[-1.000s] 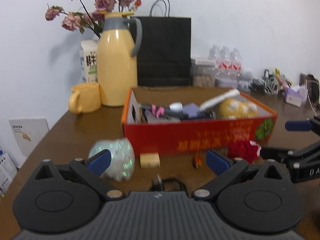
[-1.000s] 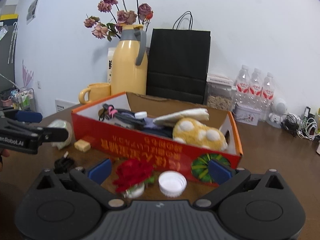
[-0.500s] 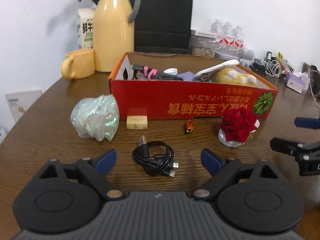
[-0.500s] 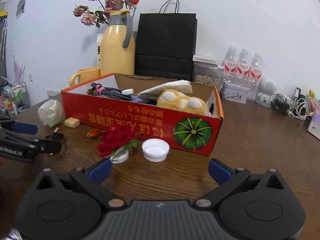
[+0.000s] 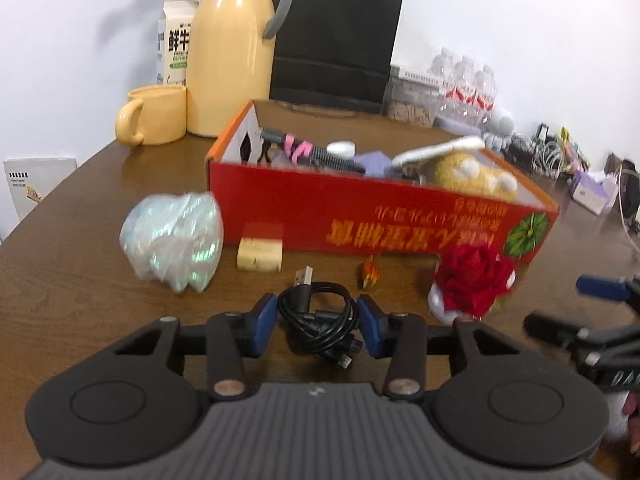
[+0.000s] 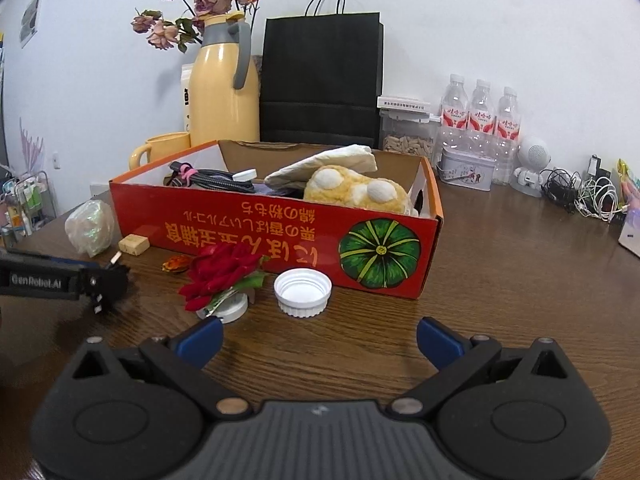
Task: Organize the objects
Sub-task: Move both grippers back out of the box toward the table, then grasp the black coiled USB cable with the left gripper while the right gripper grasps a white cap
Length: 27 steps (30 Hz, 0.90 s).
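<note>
A: Black cable (image 5: 318,326), coiled, is lying on the brown table (image 5: 60,264) between the blue pads of the left tongs (image 5: 317,327). The jaws have just been closing around it; the pads are sitting right at the coil's sides, but I cannot tell whether they are pressing yet.

B: What is lying around it there?

A: A shiny bag (image 5: 174,240) and a tan block (image 5: 259,255) are lying left of it, a rose (image 5: 472,280) right of it, and the red box (image 5: 380,220) is standing behind them all, full of things.

B: And from the right wrist?

A: The right tongs (image 6: 318,340) are standing wide apart over bare wood, gripping nothing. A white cap (image 6: 303,292) is lying just ahead of them, open side up, beside the rose (image 6: 224,276). The box (image 6: 280,236) is sitting behind both. At the left edge the left tongs (image 6: 102,284) are reaching in over the cable.
</note>
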Each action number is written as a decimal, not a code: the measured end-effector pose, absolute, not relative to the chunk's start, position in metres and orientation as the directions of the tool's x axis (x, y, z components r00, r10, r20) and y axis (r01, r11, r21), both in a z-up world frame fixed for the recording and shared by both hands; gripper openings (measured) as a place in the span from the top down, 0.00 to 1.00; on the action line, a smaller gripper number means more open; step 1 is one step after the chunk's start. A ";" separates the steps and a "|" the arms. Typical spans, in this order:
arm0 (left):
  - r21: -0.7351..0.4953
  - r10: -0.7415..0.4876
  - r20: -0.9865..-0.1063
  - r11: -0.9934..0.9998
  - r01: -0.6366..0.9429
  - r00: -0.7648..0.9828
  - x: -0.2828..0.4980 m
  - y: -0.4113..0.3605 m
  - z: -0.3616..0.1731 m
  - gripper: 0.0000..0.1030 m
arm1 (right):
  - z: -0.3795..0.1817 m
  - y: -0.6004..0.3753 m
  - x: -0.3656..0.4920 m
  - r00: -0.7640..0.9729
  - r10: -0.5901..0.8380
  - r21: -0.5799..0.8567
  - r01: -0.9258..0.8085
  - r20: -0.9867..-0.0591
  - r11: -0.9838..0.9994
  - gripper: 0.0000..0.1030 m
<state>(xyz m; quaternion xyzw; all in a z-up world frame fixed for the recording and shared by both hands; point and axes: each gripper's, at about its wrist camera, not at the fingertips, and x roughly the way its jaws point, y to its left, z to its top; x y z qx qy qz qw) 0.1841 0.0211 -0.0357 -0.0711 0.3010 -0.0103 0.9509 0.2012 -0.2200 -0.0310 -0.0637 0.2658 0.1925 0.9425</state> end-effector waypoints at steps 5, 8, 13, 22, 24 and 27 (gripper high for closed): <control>-0.157 -0.069 -0.536 0.987 -0.019 0.842 0.194 0.019 -0.023 0.56 | -0.035 -0.215 0.214 0.771 0.308 -0.026 -0.387 -0.558 0.922 0.01; -0.114 -0.048 -0.503 0.993 -0.011 0.863 0.195 0.013 -0.021 0.56 | -0.037 -0.214 0.224 0.762 0.296 -0.018 -0.375 -0.576 0.927 0.10; -0.117 -0.067 -0.487 0.993 0.011 0.871 0.194 0.013 -0.025 0.56 | -0.040 -0.208 0.240 0.741 0.295 -0.011 -0.377 -0.603 0.926 0.17; -0.131 -0.073 -0.469 0.991 0.013 0.880 0.191 0.017 -0.027 0.56 | -0.041 -0.192 0.257 0.742 0.293 -0.030 -0.388 -0.603 0.921 0.38; -0.128 -0.071 -0.460 0.992 0.013 0.885 0.189 0.016 -0.027 0.56 | -0.041 -0.190 0.259 0.736 0.308 -0.022 -0.401 -0.603 0.916 0.41; -0.122 -0.072 -0.456 0.992 0.018 0.887 0.188 0.014 -0.027 0.56 | -0.041 -0.189 0.259 0.725 0.330 0.000 -0.415 -0.605 0.910 0.49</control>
